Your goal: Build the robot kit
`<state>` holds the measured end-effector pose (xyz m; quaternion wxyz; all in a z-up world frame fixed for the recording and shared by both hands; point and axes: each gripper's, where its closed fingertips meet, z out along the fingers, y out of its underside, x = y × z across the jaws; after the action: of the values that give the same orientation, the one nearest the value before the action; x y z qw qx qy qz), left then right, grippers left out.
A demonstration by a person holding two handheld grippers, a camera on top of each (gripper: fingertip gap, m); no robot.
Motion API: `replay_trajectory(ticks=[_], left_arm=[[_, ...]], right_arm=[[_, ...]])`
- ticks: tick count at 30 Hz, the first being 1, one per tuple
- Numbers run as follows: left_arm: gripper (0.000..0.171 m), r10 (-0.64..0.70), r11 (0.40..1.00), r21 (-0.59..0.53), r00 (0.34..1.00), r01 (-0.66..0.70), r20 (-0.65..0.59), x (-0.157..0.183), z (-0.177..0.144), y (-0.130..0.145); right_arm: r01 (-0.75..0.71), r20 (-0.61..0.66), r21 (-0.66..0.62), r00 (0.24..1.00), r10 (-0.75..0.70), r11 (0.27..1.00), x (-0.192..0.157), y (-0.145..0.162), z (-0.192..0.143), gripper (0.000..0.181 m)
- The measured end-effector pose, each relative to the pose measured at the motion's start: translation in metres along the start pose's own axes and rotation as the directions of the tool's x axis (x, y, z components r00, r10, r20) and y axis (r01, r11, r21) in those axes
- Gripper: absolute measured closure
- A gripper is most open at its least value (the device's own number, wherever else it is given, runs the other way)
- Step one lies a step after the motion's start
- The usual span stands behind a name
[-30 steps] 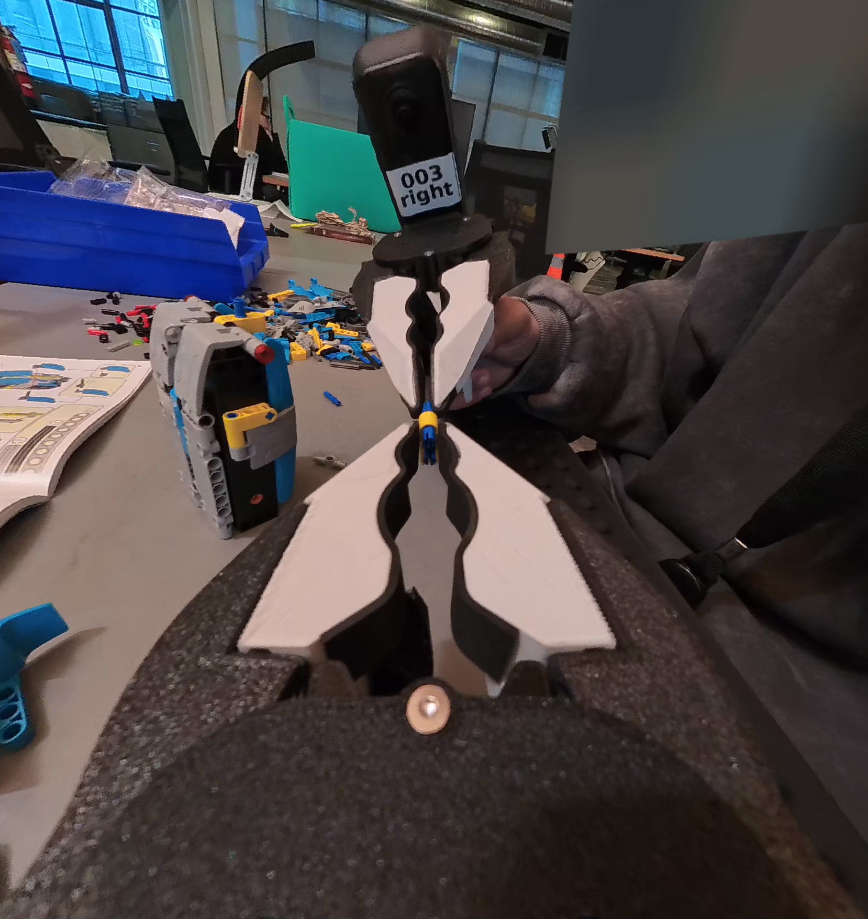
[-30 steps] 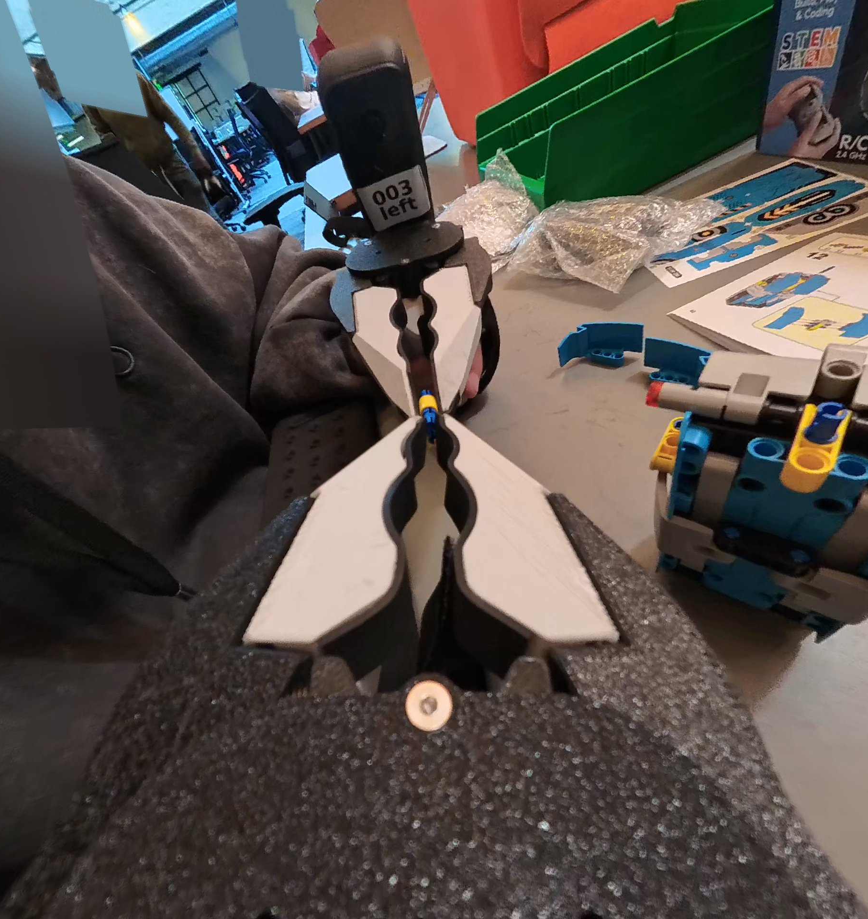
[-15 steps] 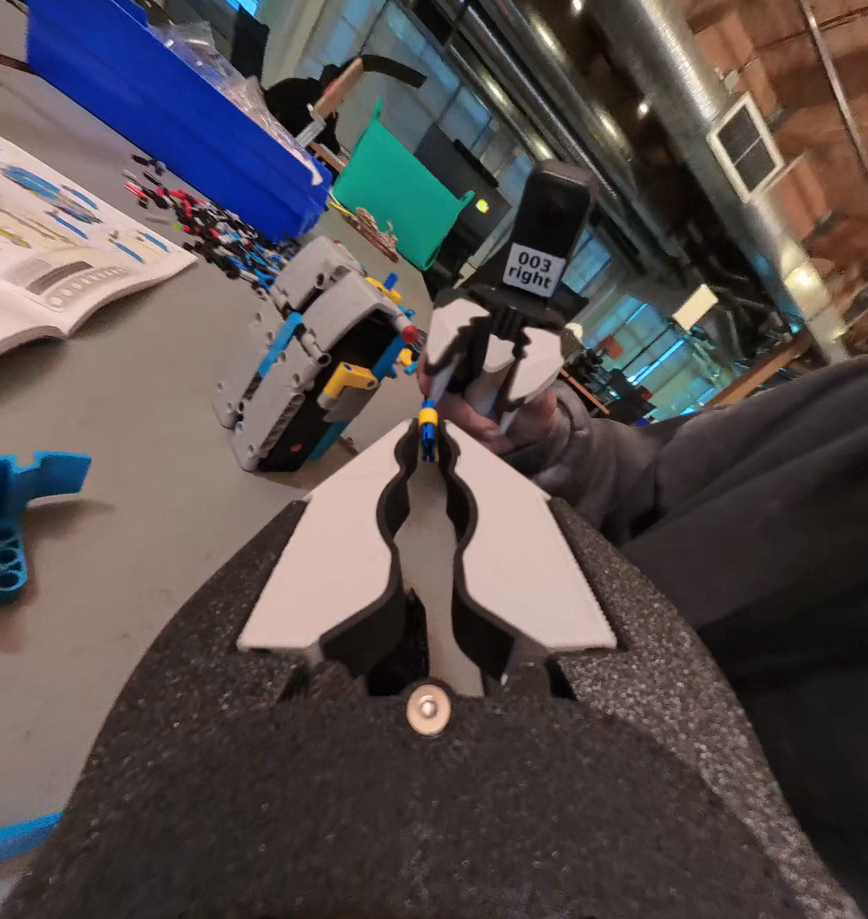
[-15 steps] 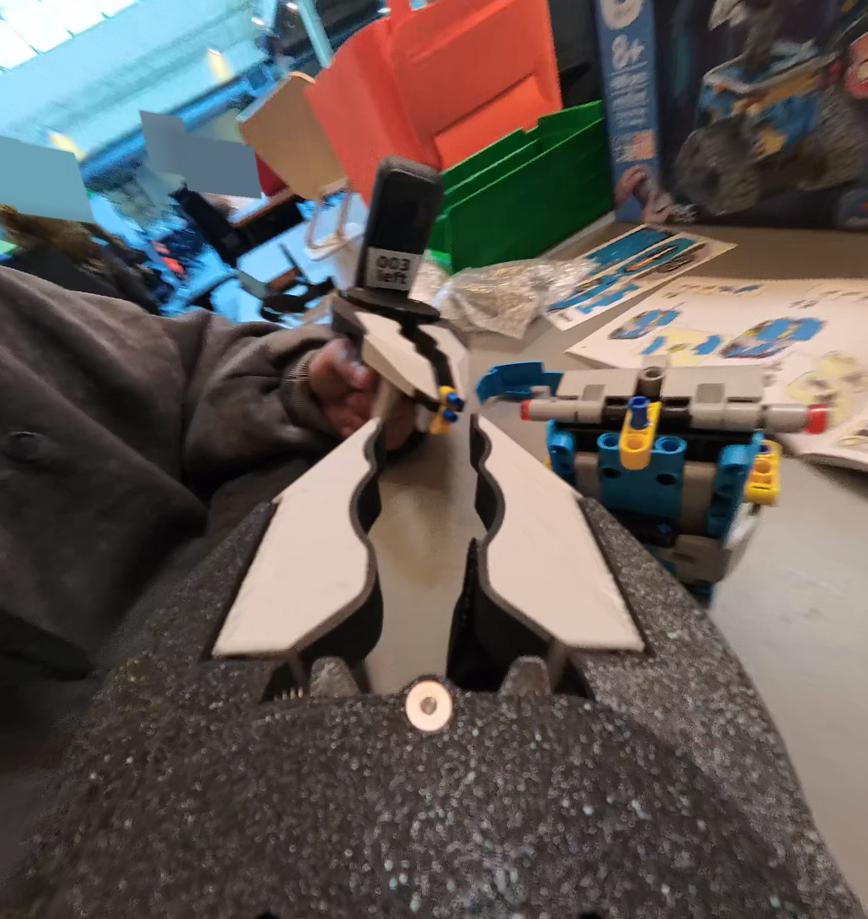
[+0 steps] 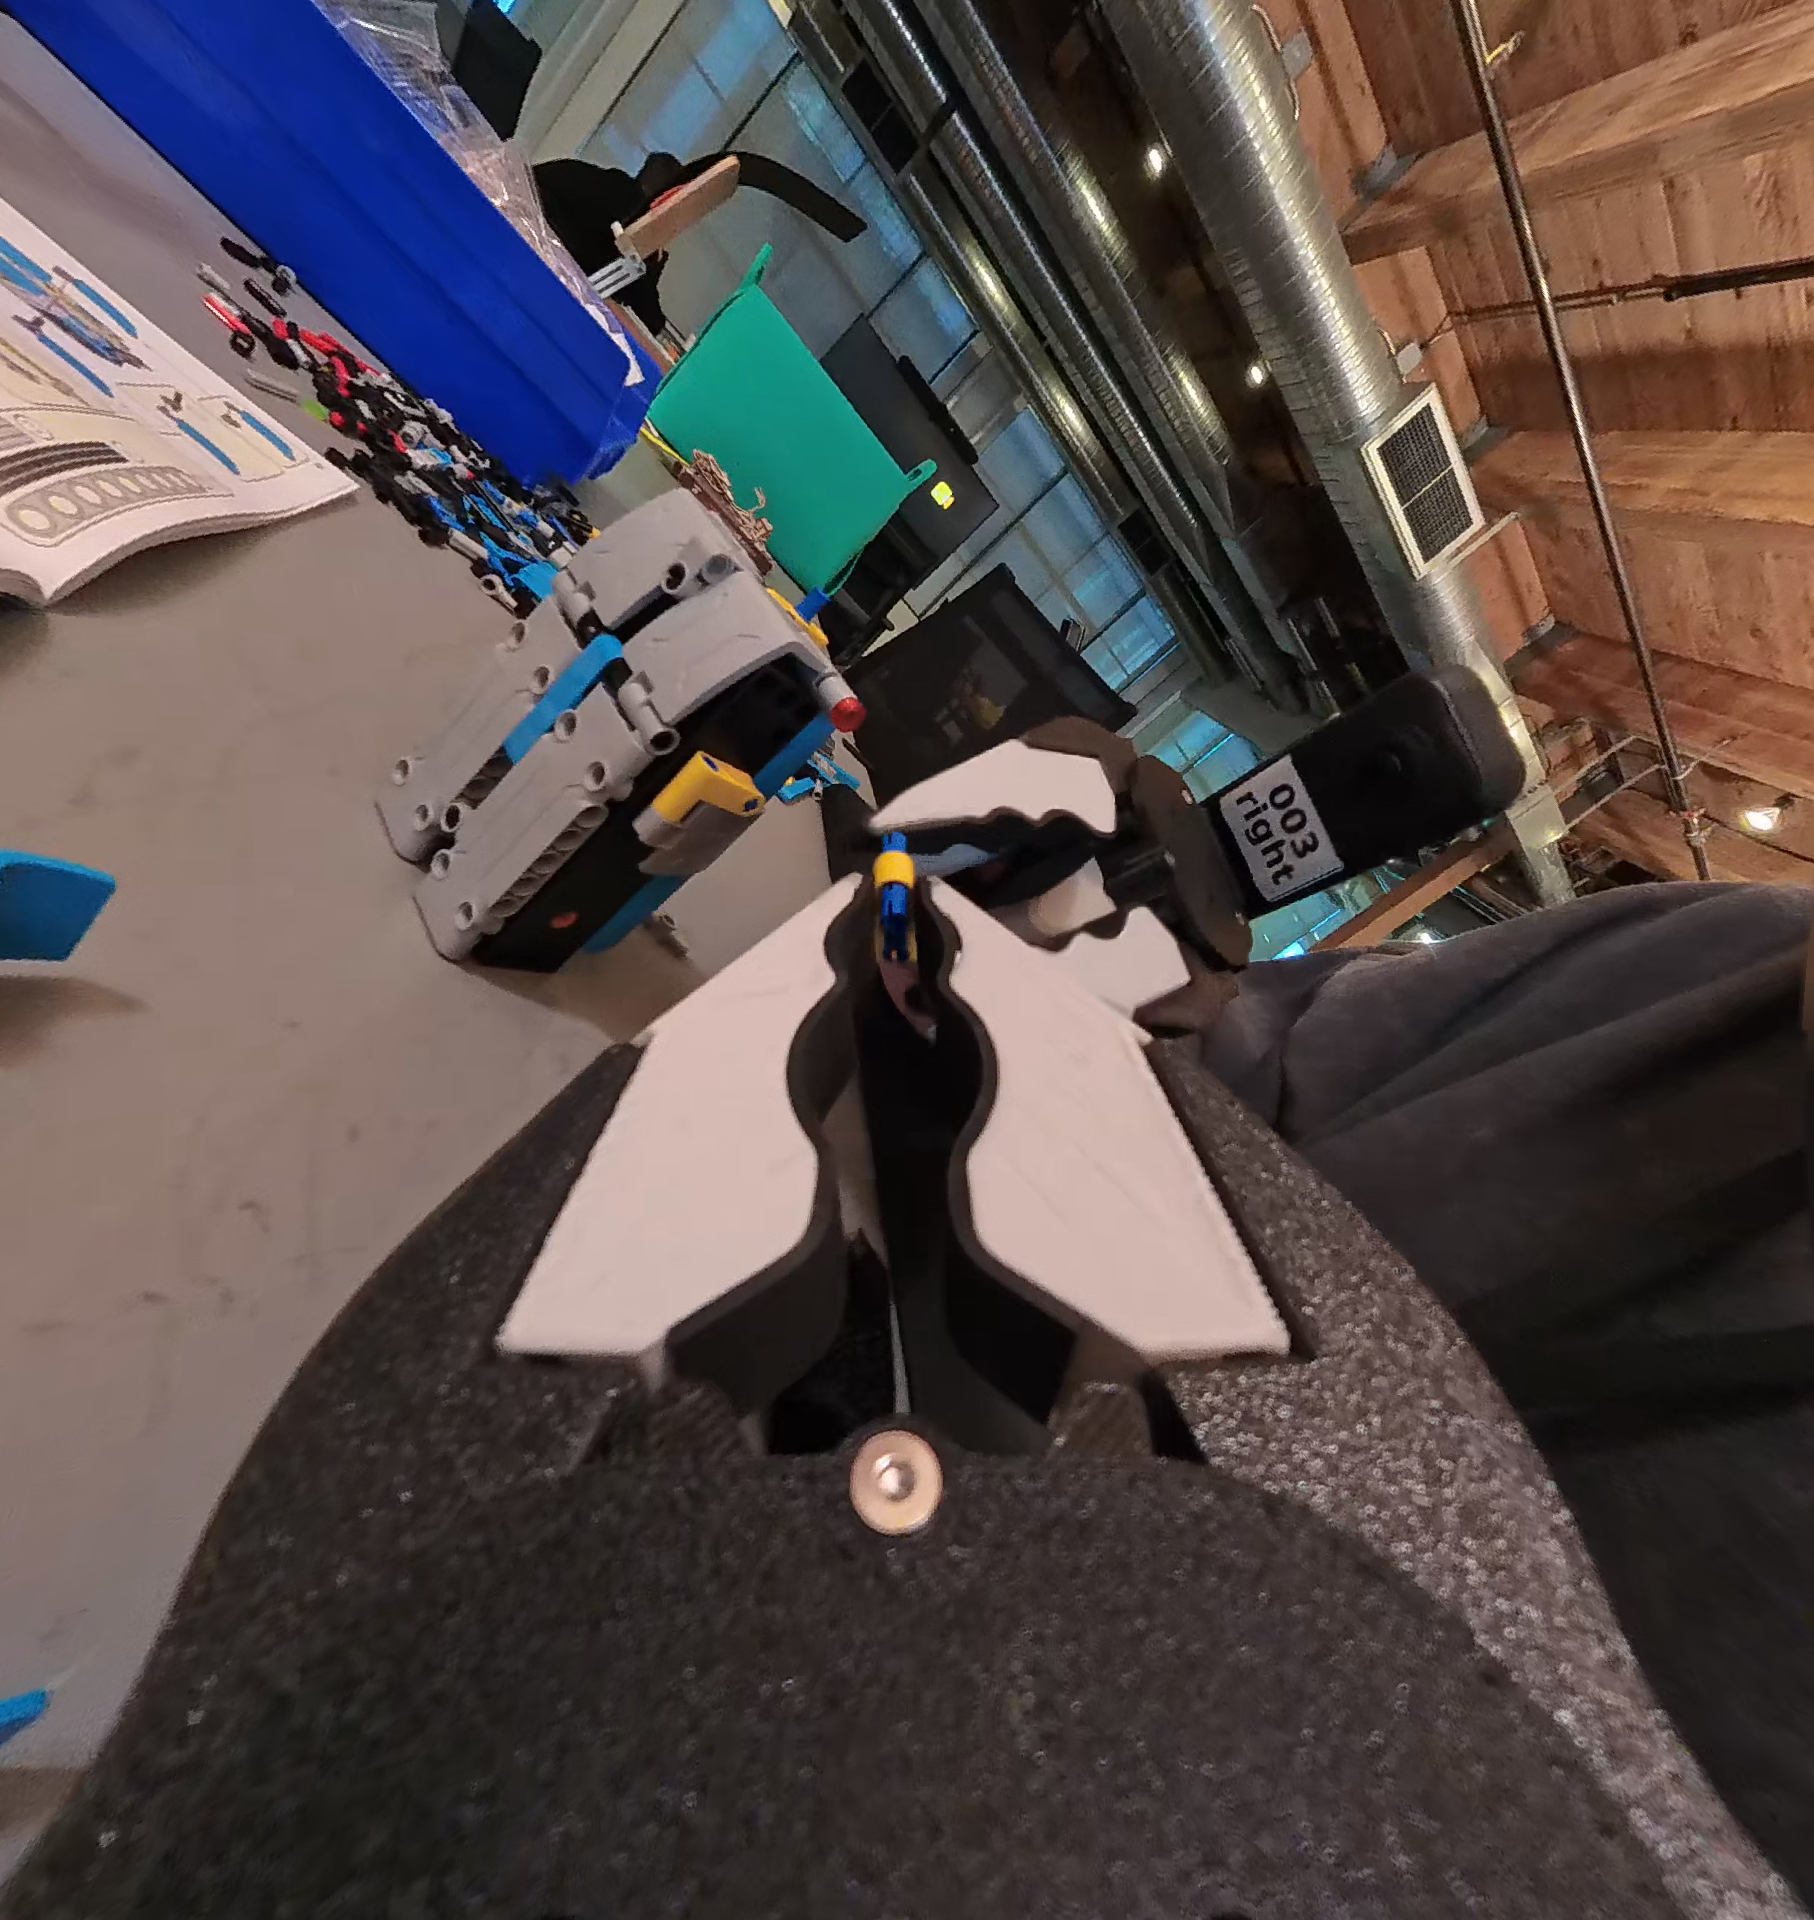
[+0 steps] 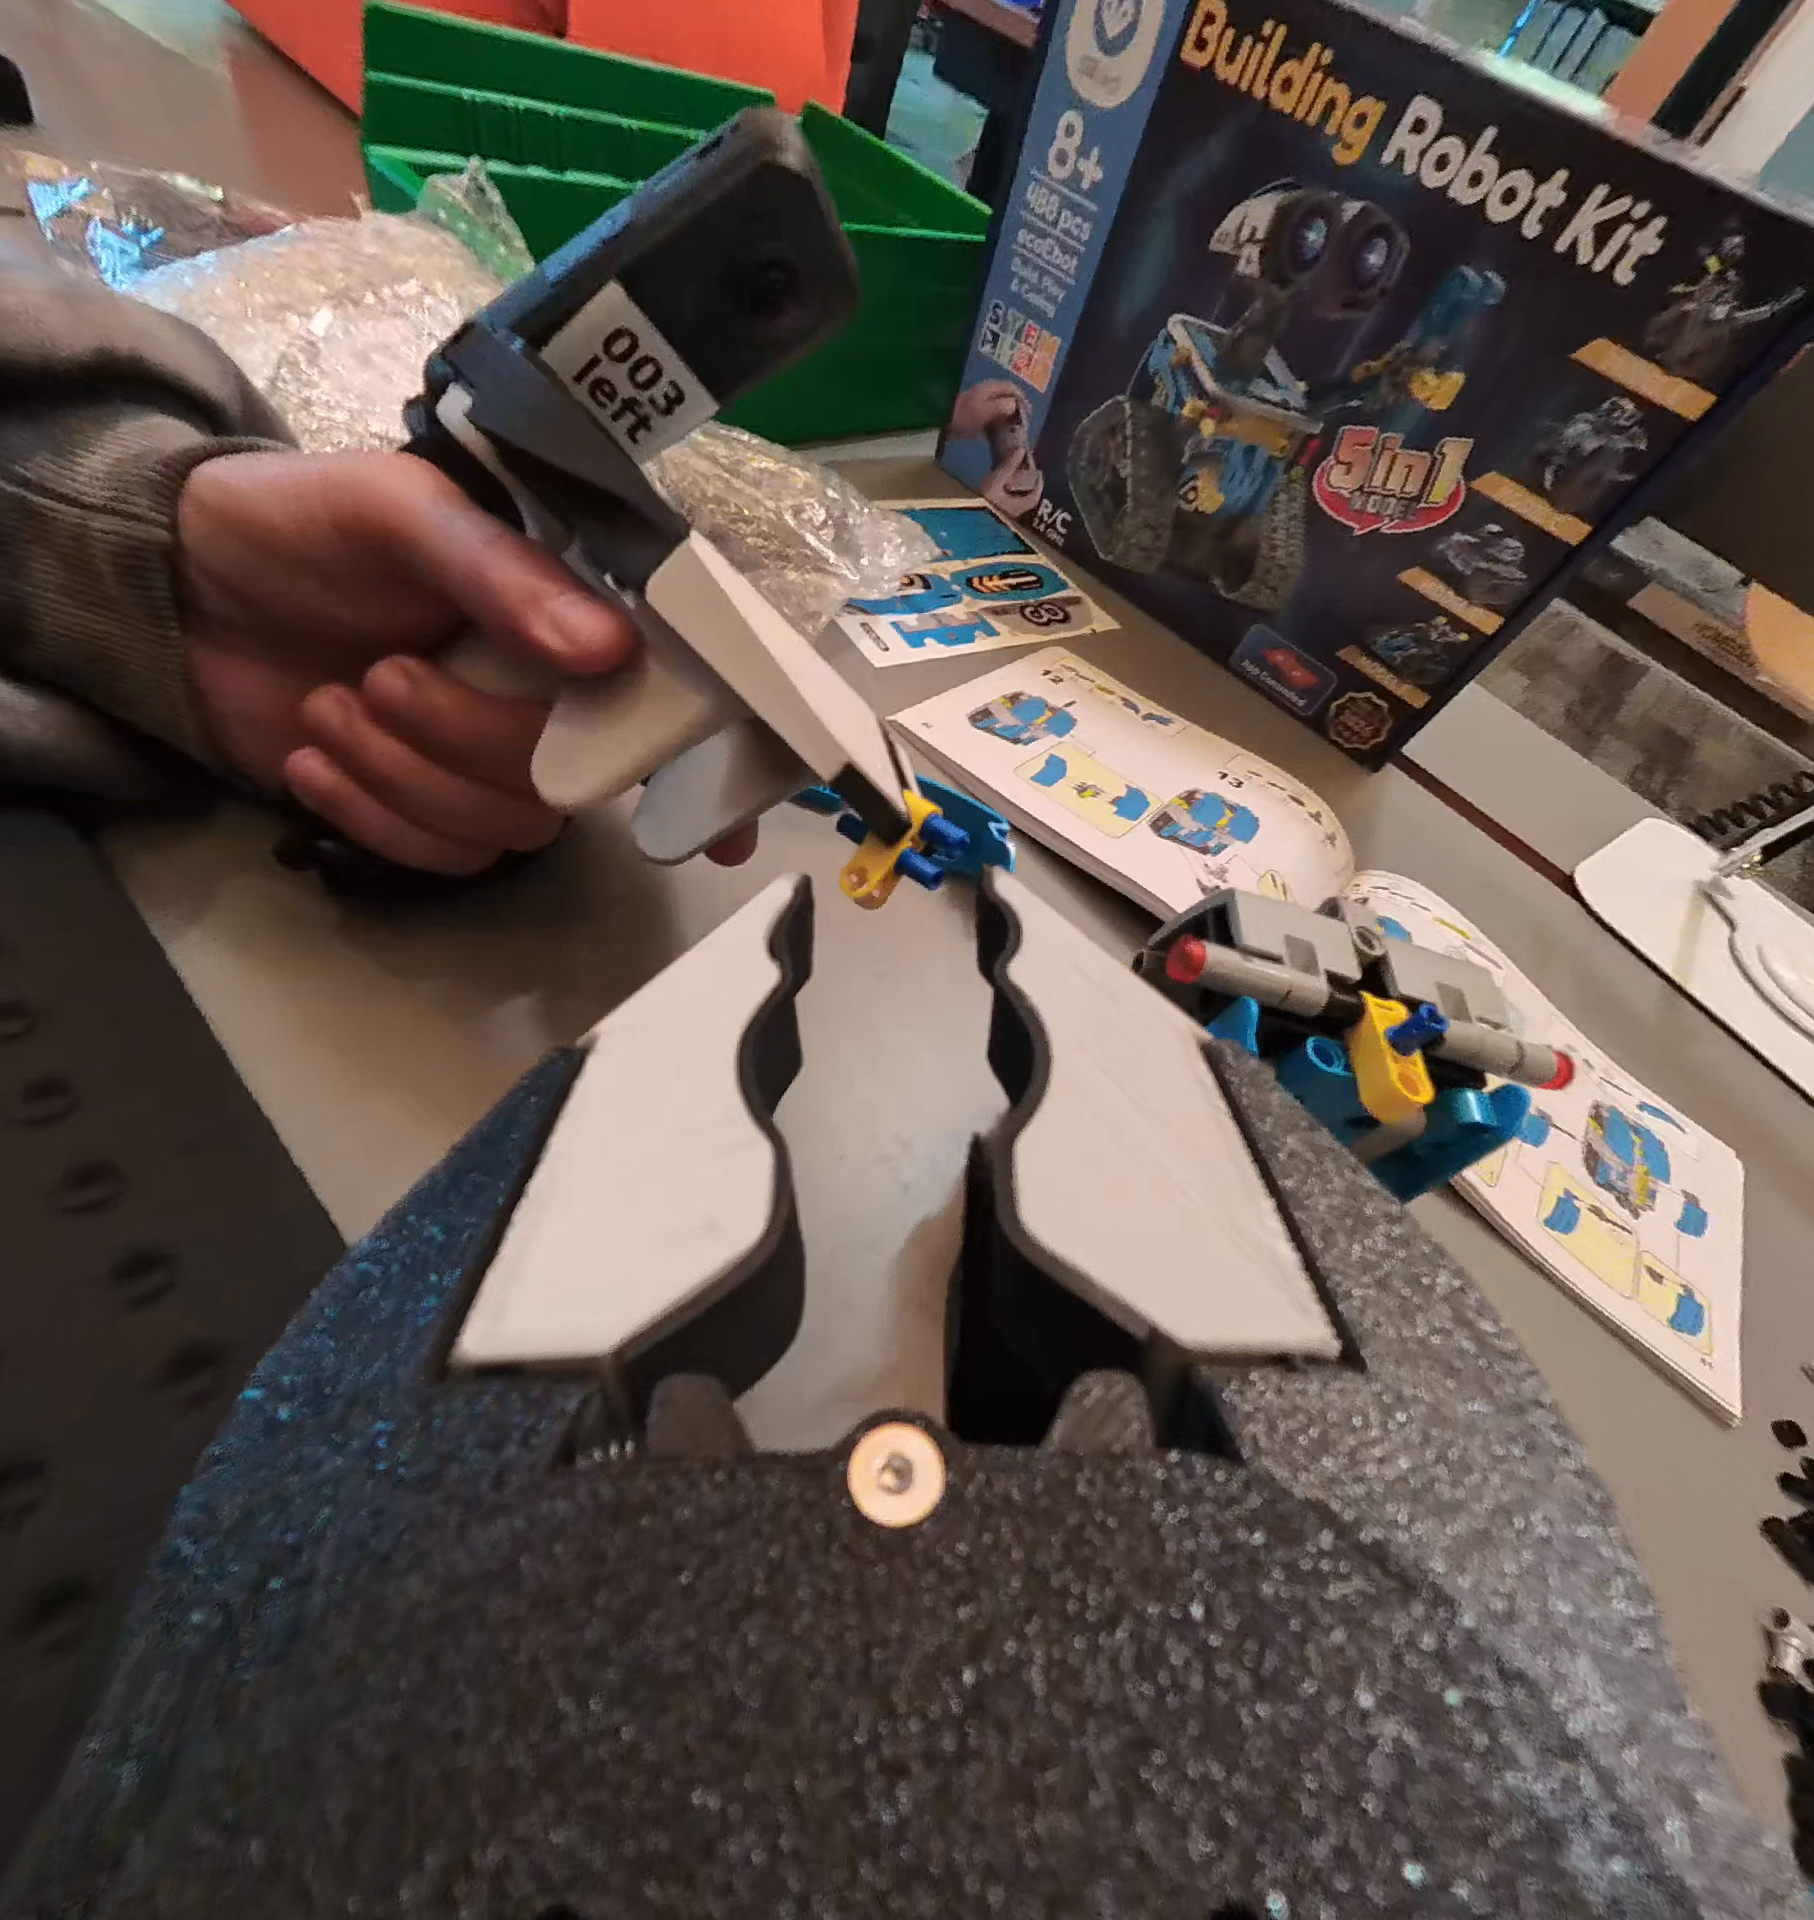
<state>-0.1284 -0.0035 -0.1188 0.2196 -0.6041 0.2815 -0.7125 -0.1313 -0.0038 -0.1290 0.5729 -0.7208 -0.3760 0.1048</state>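
Yellow-and-blue pin connector [image 6: 887,844] pinched in left gripper [image 6: 882,821] tips, just left of grey-blue robot build [image 6: 1381,1049]; right gripper [image 6: 892,904] wide, empty; piece likely light, rigid, slippery, grip yellow body

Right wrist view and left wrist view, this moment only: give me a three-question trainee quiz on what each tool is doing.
1. True or false: the right tool is open and holds nothing.
2. What does the left tool grip? A) a small yellow and blue connector piece B) the booklet C) a plastic bag
3. Fill in: the grey and blue brick assembly partly lies on an open ____.

Key: 1 true; 2 A; 3 instruction booklet.
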Motion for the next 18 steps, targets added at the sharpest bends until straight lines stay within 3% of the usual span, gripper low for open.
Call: replay_trajectory(ticks=[3, 7, 10, 13, 18], left_arm=[[0.166, -0.002, 1.0, 0.0, 1.0, 0.002, 0.008, -0.001, 0.0, 0.0], [0.165, 0.009, 1.0, -0.003, 1.0, -0.009, 0.0, 0.0, 0.0, 0.0], [0.141, 0.027, 0.999, 0.019, 1.0, -0.027, -0.016, 0.004, -0.002, -0.004], [0.137, 0.054, 0.994, 0.095, 0.998, -0.05, -0.04, 0.01, -0.011, -0.018], [0.138, 0.336, 0.934, 0.088, 0.937, -0.345, 0.099, 0.014, -0.019, -0.023]], right_arm=[[-0.027, 0.011, 0.006, 1.0, 0.027, 1.0, 0.0, -0.001, 0.0, 0.162], [-0.032, 0.013, 0.009, 0.999, 0.032, 0.999, 0.0, -0.001, -0.001, 0.162], [-0.069, 0.013, 0.018, 0.998, 0.069, 0.997, 0.004, -0.001, -0.003, 0.162], [-0.131, 0.037, 0.023, 0.991, 0.131, 0.991, 0.009, 0.0, -0.006, 0.162], [-0.184, 0.128, 0.018, 0.975, 0.18, 0.983, 0.009, 0.006, -0.014, 0.162]])
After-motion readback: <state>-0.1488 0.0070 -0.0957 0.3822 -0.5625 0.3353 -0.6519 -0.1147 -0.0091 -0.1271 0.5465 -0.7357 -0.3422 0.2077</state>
